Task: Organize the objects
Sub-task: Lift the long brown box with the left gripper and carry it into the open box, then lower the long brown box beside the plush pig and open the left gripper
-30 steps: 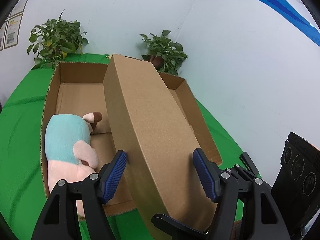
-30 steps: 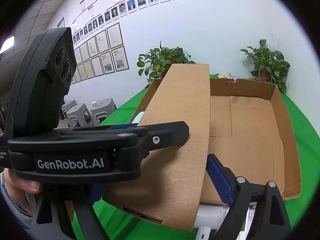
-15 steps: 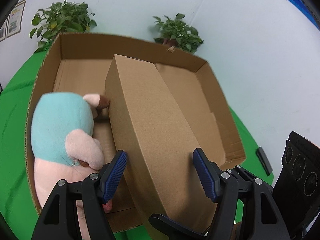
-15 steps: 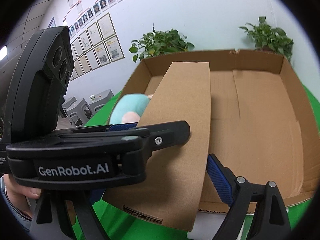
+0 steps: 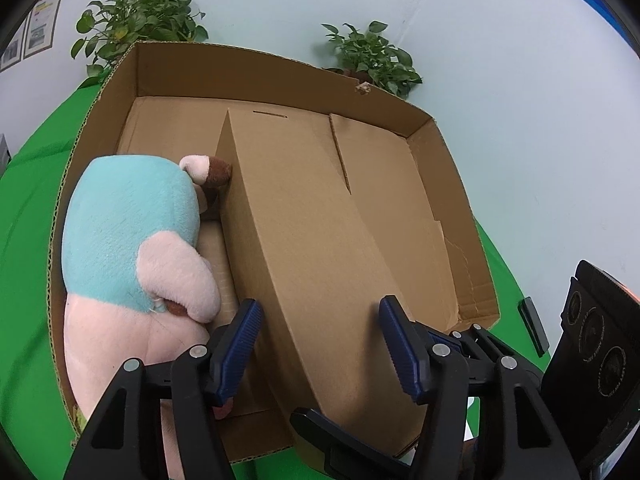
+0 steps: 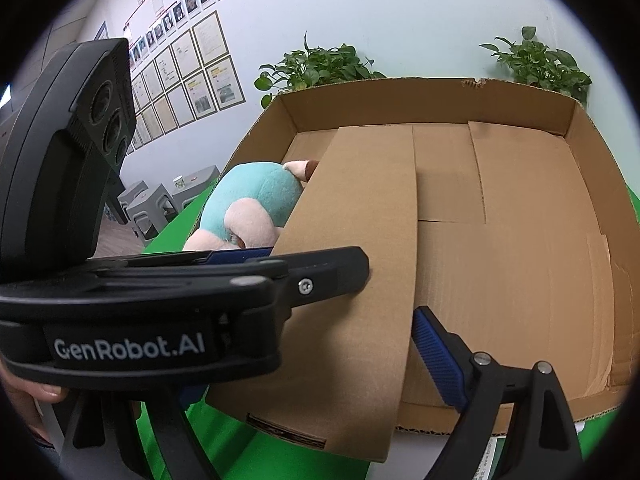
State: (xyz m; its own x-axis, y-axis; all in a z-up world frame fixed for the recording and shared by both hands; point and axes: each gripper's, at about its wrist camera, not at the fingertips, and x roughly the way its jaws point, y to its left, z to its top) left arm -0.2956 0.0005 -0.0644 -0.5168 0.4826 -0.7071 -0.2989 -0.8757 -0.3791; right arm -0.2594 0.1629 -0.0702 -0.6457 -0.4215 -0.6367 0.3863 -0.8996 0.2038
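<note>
The left gripper [image 5: 322, 346] had just been closing its jaws and clasped the long brown cardboard box [image 5: 312, 240]. The right gripper [image 6: 320, 320] clamped the box's near end. The box lay slanted into the large open cardboard tray [image 5: 248, 68], touching the pink-and-turquoise plush toy [image 5: 128, 220] on its left. It was probably light, stiff and dentable, best held across its narrow sides. One box, one toy, one tray.

The long carton [image 5: 312, 264] has come down into the open box [image 5: 452, 184]: a second ago it stood tilted above the box's walls, now its far end lies low inside, beside the plush toy [image 5: 132, 240]. The left gripper [image 5: 320, 332] jaws have just been closing on it.
</note>
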